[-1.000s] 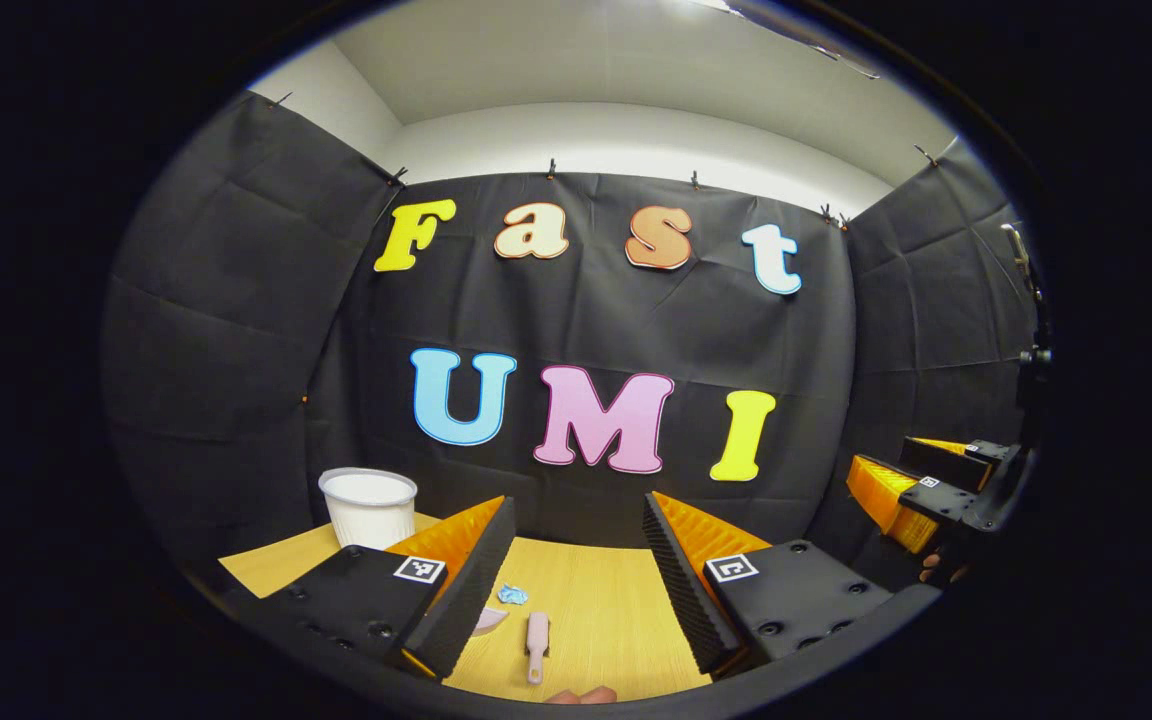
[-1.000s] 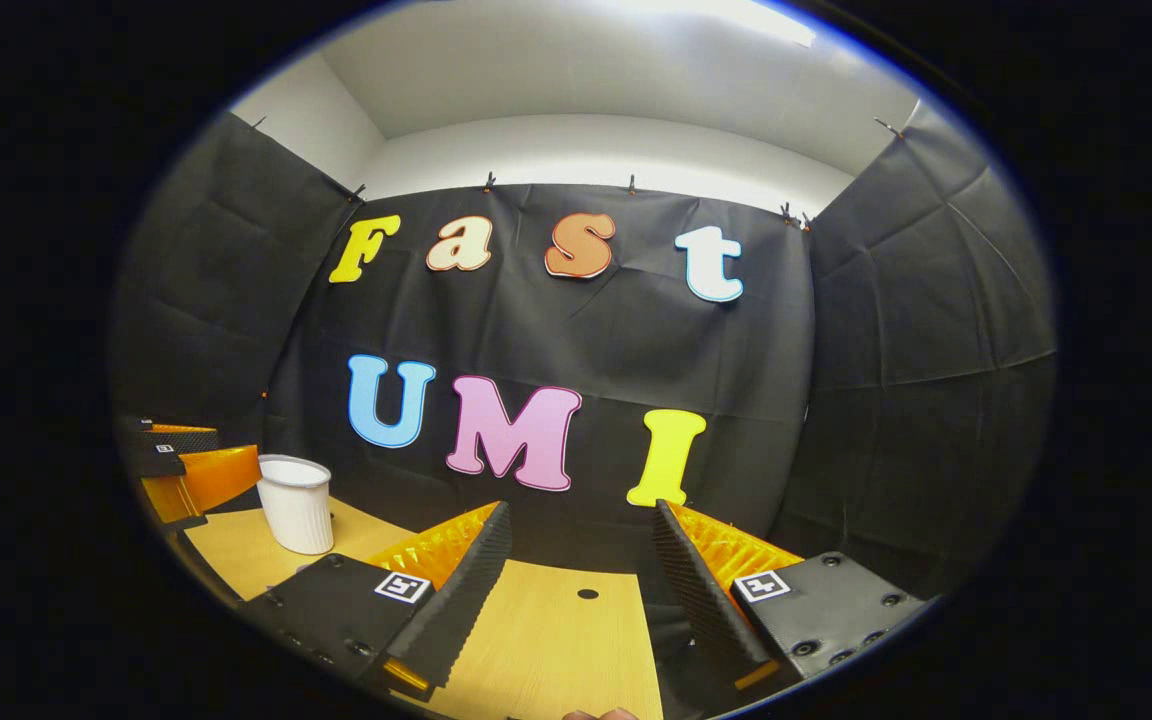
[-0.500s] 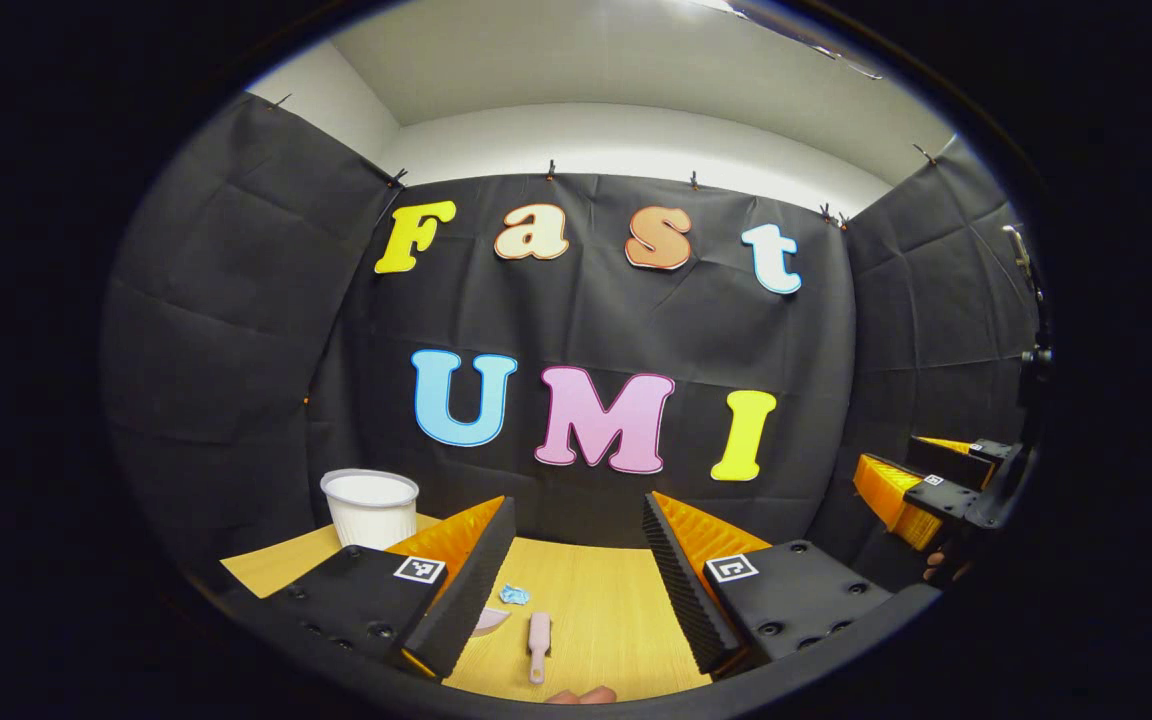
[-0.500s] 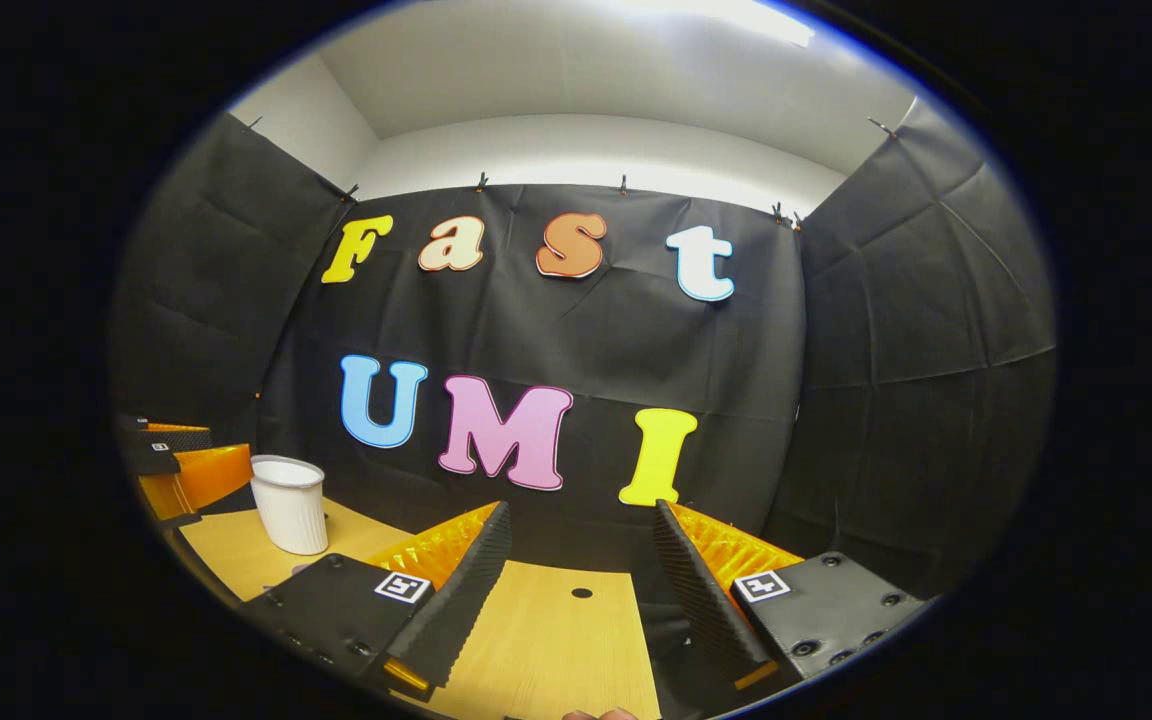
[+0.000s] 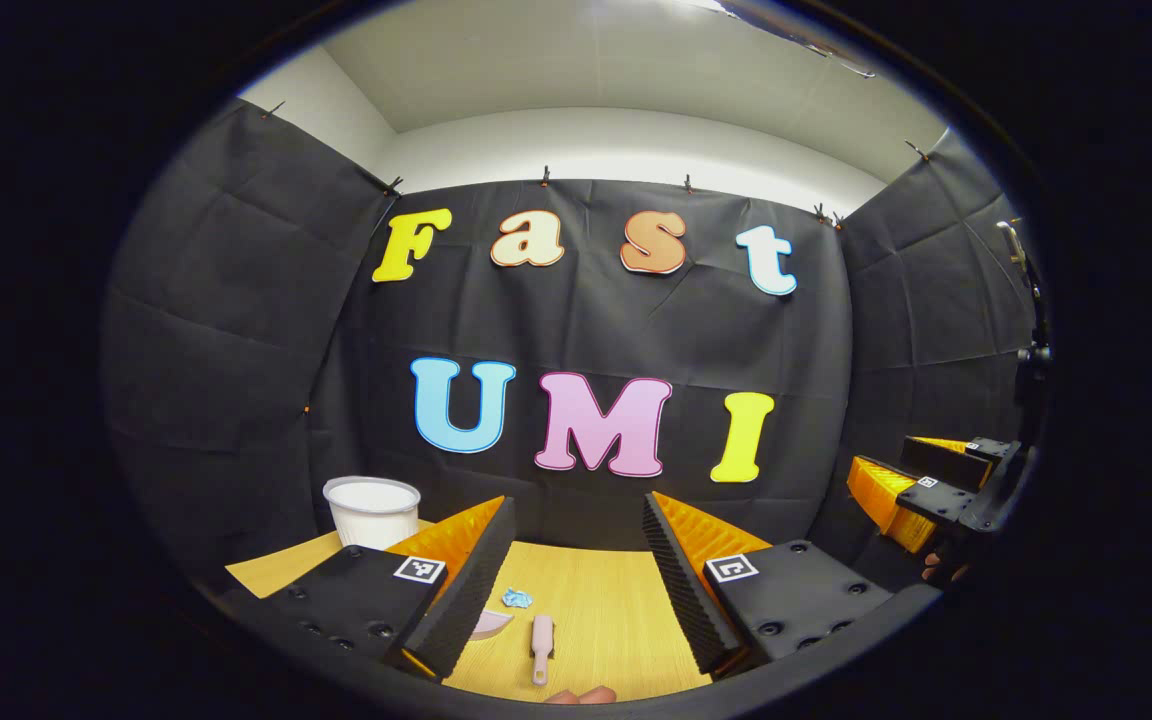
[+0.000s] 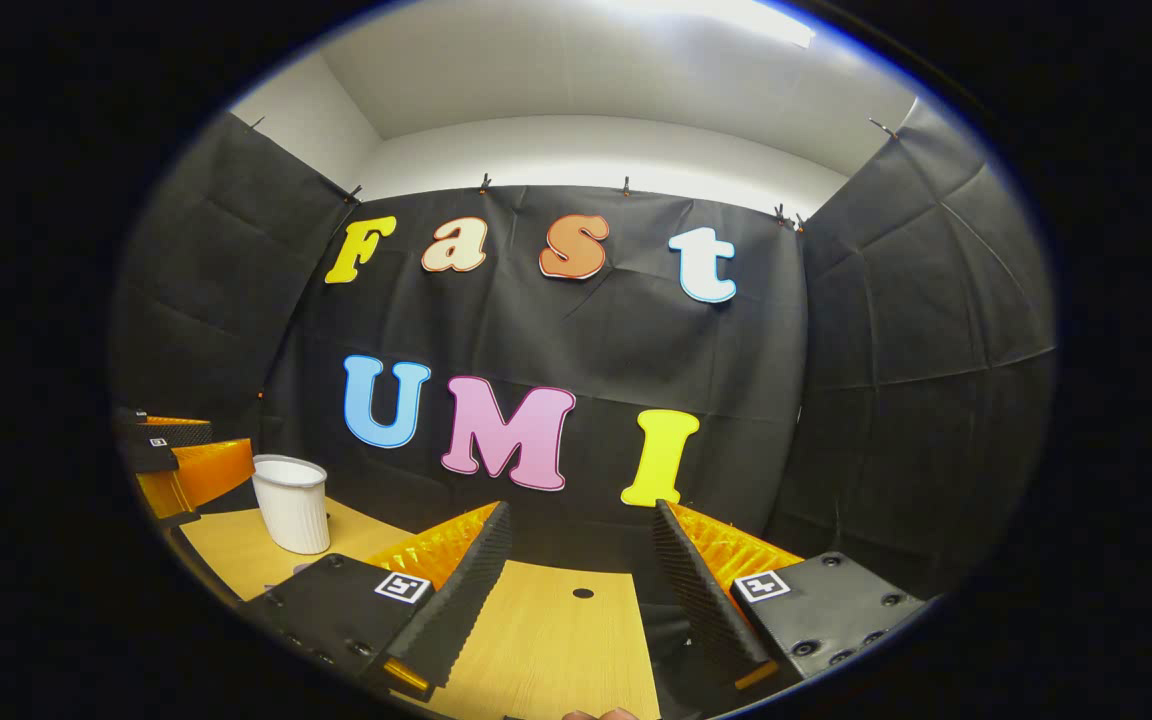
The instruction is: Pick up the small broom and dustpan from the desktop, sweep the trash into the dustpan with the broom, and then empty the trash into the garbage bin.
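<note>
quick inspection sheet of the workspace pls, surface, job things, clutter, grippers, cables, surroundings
surface: wooden desktop, with a small round hole seen in the right gripper view
job's things: small broom lies flat on the desktop; dustpan beside it, partly hidden behind a finger; blue crumpled trash just beyond them; white garbage bin stands upright at the far left
clutter: nothing seen
grippers: left gripper open, holding nothing, above the broom and trash; right gripper open, holding nothing, over bare desktop
cables: nothing seen
surroundings: black cloth wall on three sides, white wall above it
</note>
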`<action>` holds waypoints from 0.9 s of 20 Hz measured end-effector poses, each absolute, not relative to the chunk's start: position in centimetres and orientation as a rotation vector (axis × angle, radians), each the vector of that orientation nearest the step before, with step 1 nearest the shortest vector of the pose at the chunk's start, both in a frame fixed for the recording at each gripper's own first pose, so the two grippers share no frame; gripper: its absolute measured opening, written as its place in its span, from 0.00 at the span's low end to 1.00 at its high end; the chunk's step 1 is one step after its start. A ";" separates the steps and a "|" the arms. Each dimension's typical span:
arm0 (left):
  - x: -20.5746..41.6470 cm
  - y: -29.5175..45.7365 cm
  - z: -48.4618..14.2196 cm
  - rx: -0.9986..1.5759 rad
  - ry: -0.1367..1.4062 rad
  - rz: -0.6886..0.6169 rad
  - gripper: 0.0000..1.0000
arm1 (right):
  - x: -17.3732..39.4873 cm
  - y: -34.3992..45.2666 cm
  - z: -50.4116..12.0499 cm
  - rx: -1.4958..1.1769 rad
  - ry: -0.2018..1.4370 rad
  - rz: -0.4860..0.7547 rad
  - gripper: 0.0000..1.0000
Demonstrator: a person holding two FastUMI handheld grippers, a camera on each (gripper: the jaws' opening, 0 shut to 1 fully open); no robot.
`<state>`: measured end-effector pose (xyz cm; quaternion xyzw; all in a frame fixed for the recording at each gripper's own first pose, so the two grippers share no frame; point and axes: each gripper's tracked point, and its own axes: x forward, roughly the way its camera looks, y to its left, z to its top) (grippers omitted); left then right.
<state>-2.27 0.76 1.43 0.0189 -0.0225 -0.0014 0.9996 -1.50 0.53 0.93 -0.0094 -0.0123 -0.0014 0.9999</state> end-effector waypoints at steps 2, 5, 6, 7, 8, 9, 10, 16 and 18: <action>-2.5 0.6 1.6 0.057 -0.056 -0.001 0.77 | -1.6 0.4 0.9 -0.019 -0.027 -0.005 0.94; -2.6 0.0 1.7 0.073 -0.065 -0.013 0.77 | -1.7 0.2 1.0 -0.019 -0.027 -0.006 0.94; -2.7 -0.1 1.7 0.077 -0.065 -0.014 0.77 | -1.7 0.2 1.0 -0.019 -0.026 -0.006 0.94; -2.7 -0.1 1.7 0.081 -0.065 -0.014 0.77 | -1.7 0.2 0.9 -0.018 -0.026 -0.005 0.94; -2.7 -0.1 1.7 0.082 -0.066 -0.014 0.77 | -1.7 0.1 0.9 -0.018 -0.026 -0.005 0.94; -2.7 -0.2 1.7 0.081 -0.065 -0.014 0.77 | -1.8 0.2 0.9 -0.018 -0.027 -0.004 0.94; -2.6 -0.2 1.6 0.080 -0.062 -0.015 0.77 | -1.8 0.2 0.9 -0.022 -0.027 -0.003 0.94; -1.7 0.3 0.5 0.074 -0.031 0.000 0.76 | -0.9 0.4 -0.3 -0.034 -0.005 0.011 0.94; -1.0 0.9 0.0 0.065 -0.021 0.003 0.76 | 0.0 0.6 -1.1 -0.040 0.004 0.021 0.94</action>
